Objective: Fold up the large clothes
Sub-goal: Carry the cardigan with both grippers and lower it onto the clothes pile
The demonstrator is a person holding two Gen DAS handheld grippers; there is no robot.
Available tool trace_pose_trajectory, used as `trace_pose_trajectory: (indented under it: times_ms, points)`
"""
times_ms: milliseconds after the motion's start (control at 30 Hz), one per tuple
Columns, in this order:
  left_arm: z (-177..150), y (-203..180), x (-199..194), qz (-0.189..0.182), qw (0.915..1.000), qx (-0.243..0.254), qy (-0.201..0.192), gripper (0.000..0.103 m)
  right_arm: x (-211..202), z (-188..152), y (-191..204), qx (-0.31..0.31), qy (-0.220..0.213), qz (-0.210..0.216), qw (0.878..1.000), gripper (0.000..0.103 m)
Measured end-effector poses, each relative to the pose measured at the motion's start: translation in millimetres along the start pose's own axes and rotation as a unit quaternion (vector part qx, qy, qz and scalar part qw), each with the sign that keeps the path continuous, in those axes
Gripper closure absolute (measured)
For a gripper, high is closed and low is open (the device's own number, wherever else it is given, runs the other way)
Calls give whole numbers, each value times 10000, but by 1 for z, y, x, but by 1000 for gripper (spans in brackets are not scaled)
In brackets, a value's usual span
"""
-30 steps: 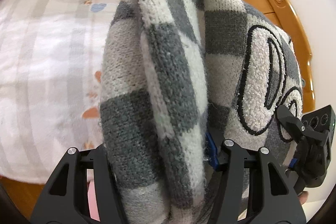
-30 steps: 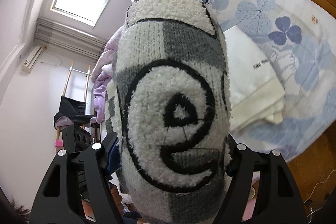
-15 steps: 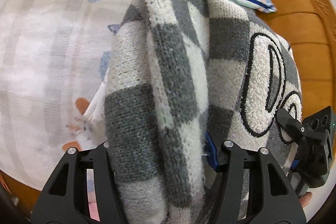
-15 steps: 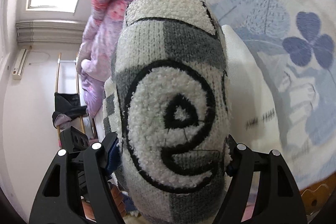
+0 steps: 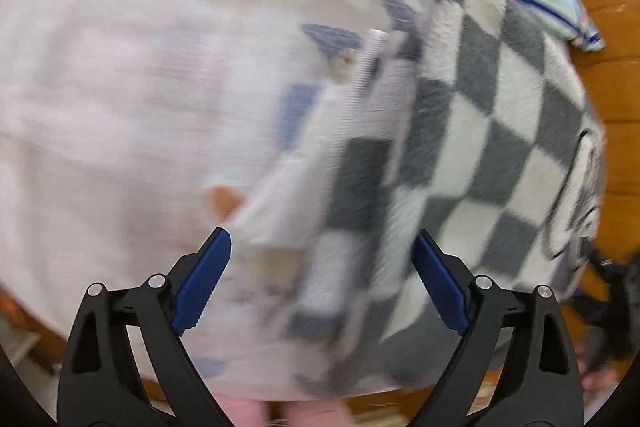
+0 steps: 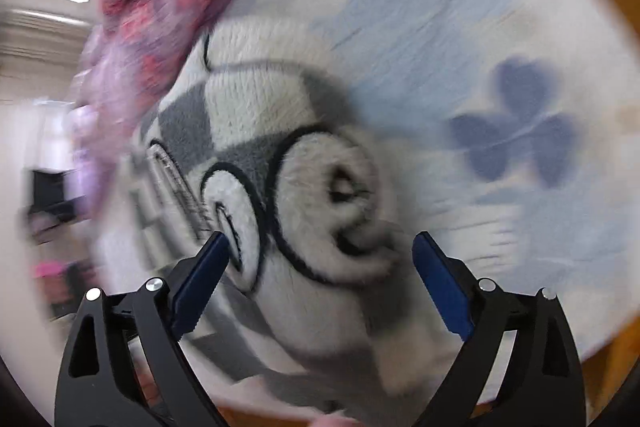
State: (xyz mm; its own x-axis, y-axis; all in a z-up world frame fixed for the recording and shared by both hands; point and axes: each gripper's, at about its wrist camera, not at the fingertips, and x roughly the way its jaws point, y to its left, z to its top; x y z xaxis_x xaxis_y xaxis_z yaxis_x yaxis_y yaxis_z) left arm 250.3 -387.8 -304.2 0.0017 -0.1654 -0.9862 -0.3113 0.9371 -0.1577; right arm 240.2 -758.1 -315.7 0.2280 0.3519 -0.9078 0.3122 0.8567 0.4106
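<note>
free: sheet (image 5: 120, 107) left | blocked: sweater (image 5: 500, 147), quilt (image 6: 160, 7)

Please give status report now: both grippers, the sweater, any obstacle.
Left gripper open, right gripper open. Grey-and-white checkered knit sweater lying on floral bedsheet. White folded garment partly underneath it.

You see the grey-and-white checked sweater (image 5: 480, 147) lying bunched on the bed, its fluffy black-outlined letters (image 6: 320, 211) facing up, partly covering a white folded garment (image 5: 320, 163).
</note>
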Motion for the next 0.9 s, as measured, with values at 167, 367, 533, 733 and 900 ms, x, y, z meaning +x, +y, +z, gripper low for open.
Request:
trace_pose_trajectory:
  times_ms: [167,367,533,733,900]
  points:
    - [-22,-35,-44,517,9909,1122,-533,44,-65,-37,26,-821,-1108,-590,9887,40]
    - [-28,-50,7,392,9879,1500,-102,79,-13,-49,26,-850,-194,-151,9961,75]
    - [-6,-21,47,-295,9958,854,175,71,33,-41,13,-490,-208,-692,9962,74]
    - [24,-43,-17,-312,9922,1194,-192,79,-21,-13,28,-181,-115,-3,9998,76]
    - [83,-93,-47,-504,9841,1447,-901,79,-21,56,77,-736,-308,28,9968,76]
